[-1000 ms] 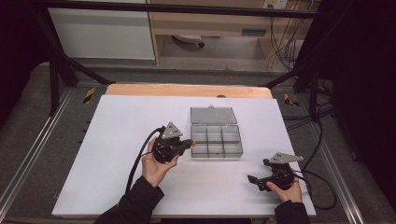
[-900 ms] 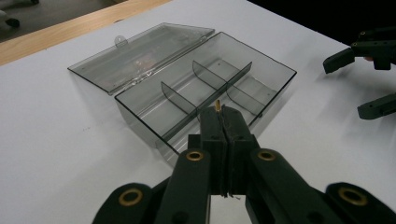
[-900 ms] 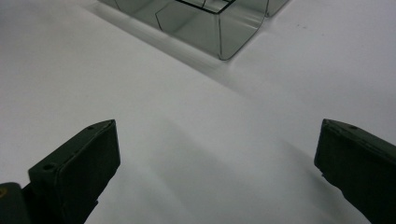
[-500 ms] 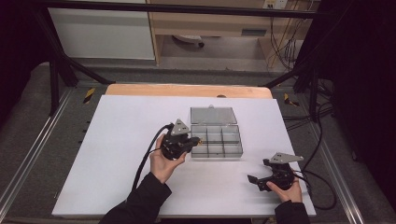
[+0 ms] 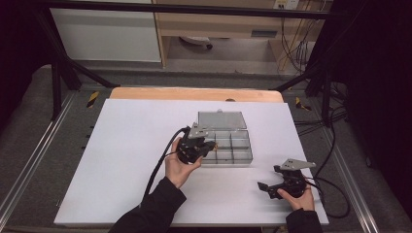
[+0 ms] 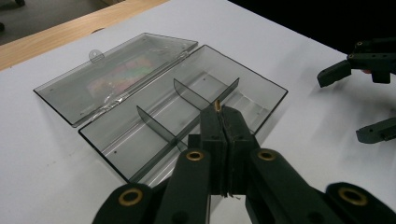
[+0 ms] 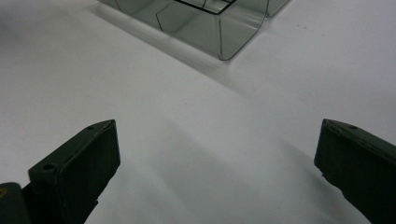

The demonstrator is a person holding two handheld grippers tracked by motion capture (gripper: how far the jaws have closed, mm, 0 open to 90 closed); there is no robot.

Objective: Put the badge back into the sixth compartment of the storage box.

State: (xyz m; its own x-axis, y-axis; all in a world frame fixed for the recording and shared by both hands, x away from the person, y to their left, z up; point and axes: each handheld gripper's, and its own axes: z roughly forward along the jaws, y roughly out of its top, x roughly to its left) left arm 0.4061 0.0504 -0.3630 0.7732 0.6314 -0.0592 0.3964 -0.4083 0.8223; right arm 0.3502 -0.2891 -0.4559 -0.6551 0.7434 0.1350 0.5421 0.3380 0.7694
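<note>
Holding small brass-coloured part [image 6: 217, 105] pinched at tips of left gripper [image 6: 223, 112], jaws together on it, poised over near edge of clear compartment box [image 5: 232, 148]. Box lid [image 6: 116, 74] already folded open, compartments look empty. Drop-off not yet done; my guess is release into cell below. Right gripper [image 5: 268, 188] idle on white table [image 5: 121, 145], jaws wide apart, box corner ahead.

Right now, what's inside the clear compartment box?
The clear compartment box lies open, its compartments bare apart from dividers. The left hand-held gripper, shut on a tiny brass-coloured piece, covers the near middle cell, so that part is unseen.
</note>
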